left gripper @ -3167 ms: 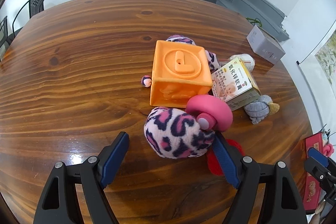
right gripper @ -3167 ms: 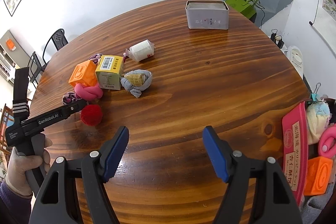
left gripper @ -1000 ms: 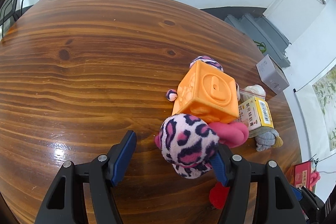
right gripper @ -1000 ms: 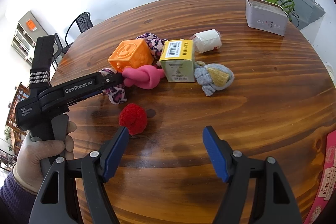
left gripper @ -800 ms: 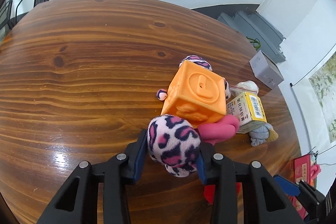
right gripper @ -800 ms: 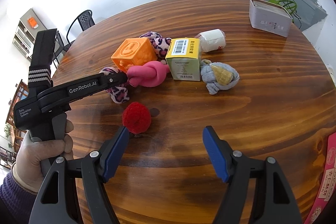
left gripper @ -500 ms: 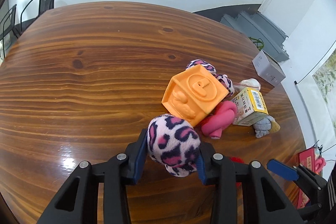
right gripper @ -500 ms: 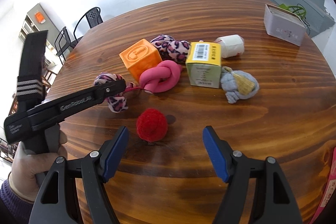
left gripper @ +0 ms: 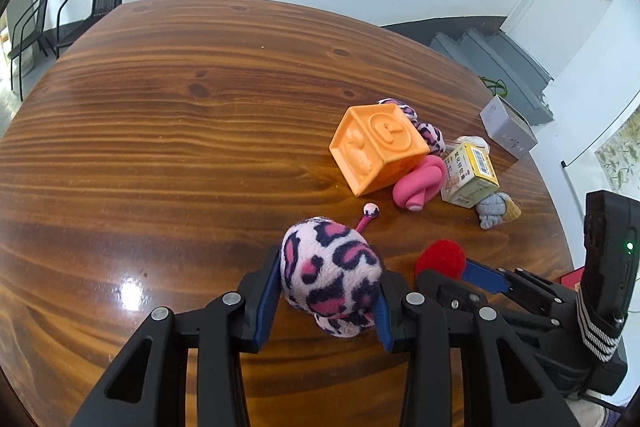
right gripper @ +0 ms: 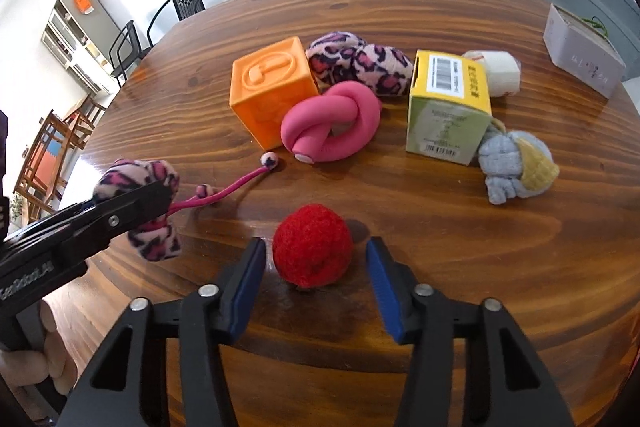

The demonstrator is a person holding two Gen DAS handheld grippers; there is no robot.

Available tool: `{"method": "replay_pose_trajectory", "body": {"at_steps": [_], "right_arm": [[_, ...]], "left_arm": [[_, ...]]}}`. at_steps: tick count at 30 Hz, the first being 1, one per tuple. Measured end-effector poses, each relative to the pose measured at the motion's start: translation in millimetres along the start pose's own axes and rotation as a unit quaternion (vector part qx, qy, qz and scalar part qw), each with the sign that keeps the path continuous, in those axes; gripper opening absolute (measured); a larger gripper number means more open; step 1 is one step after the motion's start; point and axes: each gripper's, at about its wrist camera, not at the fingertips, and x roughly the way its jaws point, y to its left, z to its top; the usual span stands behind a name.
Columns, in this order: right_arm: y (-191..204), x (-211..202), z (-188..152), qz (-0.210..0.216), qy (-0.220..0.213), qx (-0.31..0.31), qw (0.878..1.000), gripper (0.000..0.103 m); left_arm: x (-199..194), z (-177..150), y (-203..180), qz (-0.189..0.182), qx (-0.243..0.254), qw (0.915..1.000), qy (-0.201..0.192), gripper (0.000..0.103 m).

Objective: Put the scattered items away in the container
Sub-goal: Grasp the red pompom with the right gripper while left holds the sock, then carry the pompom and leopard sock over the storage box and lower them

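A fluffy plush toy (left gripper: 330, 277) in a pink, white and navy leopard print is clamped between the blue-padded fingers of the left gripper (left gripper: 326, 291), its soft pile bulging above the pads. A thin pink cord (right gripper: 224, 191) with small fuzzy beads trails from it onto the glossy, strongly grained wooden tabletop (left gripper: 168, 131).

A round red pom-pom (right gripper: 313, 245) of woolly, nubbly yarn rests on the tabletop between the fingers of the right gripper (right gripper: 316, 263). Those fingers have just been closing, yet a narrow gap is seen on each side of the ball, so it is not yet pinched.

Beyond it, a cluster is gathered: a rubbery orange cube (right gripper: 272, 91) with embossed faces, a smooth pink tube tied into a knot (right gripper: 332, 123) touching it, a second leopard plush (right gripper: 360, 63) behind, a yellow and green cardboard carton (right gripper: 450, 107) with a barcode, a white wrapped roll (right gripper: 496, 71), and a knotted grey and mustard sock (right gripper: 516, 167) just beside the carton.

A grey rectangular tin (right gripper: 582, 61) stands well apart, near the far edge.
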Motion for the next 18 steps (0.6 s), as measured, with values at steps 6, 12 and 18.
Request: {"method": "replay_pose_trajectory", "body": {"at_steps": [6,12,18], "right_arm": [[-4,-17,-9,0.008,-0.008,0.003,1.000,0.041],[-12,-49,-23,0.020,-0.029,0.009,0.999,0.041],[-30,-87,-40,0.026,-0.053,0.026,0.998,0.041]], "left_arm": [[-13,-14,-8,0.005,0.002,1.0000,0.002,0.041],[-26,-25,-30,0.005,0.017,0.9998,0.000,0.041],[-39,-37,-71,-0.005,0.046,0.9989,-0.002,0.041]]}}
